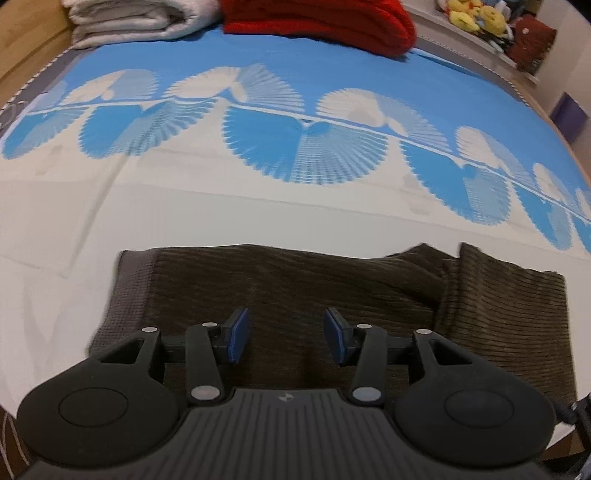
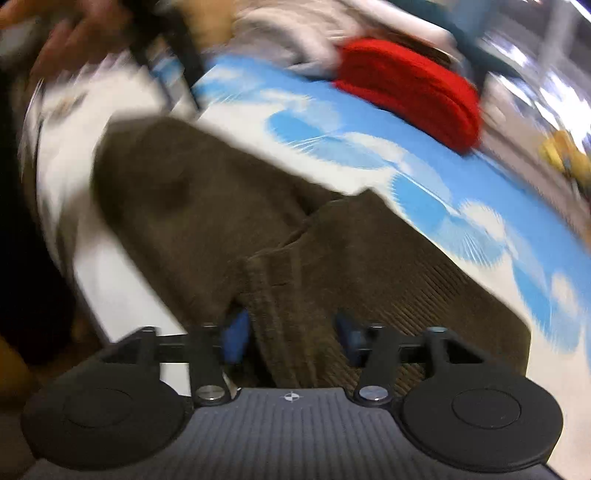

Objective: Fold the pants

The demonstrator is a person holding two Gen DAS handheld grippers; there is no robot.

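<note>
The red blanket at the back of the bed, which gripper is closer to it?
Hard to call; both are far off. The left gripper and the right gripper each hover over the brown pants, with the red blanket across the bed.

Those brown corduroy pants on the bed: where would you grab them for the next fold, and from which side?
Probably the pants at the grey waistband end, seen at the left of the left wrist view. That edge lies flat and straight on the bedspread, so a gripper can slide in from the bare sheet beside it and pinch the layers. The folded-over right end looks thicker and bunched.
</note>
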